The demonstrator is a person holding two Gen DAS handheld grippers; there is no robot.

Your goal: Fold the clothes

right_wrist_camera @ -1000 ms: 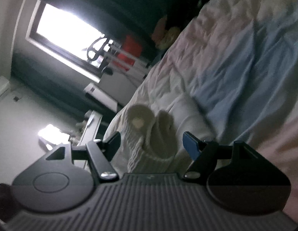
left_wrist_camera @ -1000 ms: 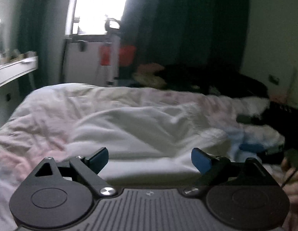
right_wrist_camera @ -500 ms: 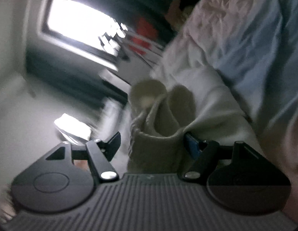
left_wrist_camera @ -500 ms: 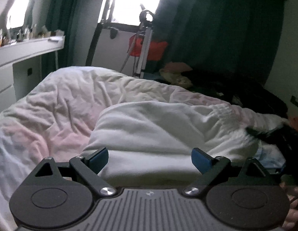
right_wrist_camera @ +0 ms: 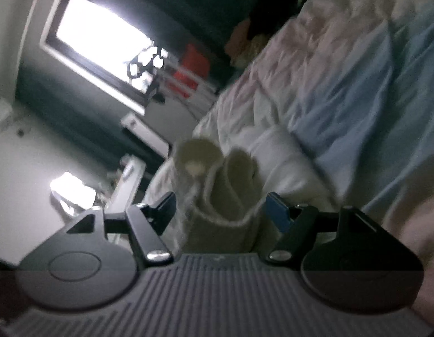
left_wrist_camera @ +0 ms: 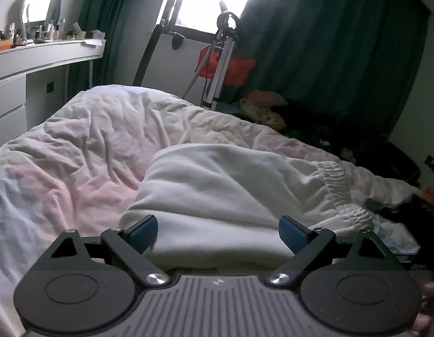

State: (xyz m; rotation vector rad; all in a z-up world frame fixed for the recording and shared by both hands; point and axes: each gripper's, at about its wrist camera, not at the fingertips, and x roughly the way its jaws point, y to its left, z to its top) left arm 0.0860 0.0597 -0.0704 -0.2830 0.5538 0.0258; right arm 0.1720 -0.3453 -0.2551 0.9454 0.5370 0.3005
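The white garment [left_wrist_camera: 233,193] is lying in a soft heap on the rumpled bed [left_wrist_camera: 85,151], elastic waistband off to the right. The left gripper [left_wrist_camera: 218,231] is hovering low right in front of it, fingers spread wide. The right gripper [right_wrist_camera: 221,210] is tilted sideways, fingers also spread, with a bunched cream fold [right_wrist_camera: 219,193] of cloth sitting between them, not pinched.

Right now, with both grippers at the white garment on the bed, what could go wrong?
The left gripper is open over the white garment, nothing pinched, so closing here may grab only a top layer. The right gripper has bunched cream fabric between open jaws; it could slip free when lifted. The duvet is rumpled, so a fold laid on it may come out uneven.
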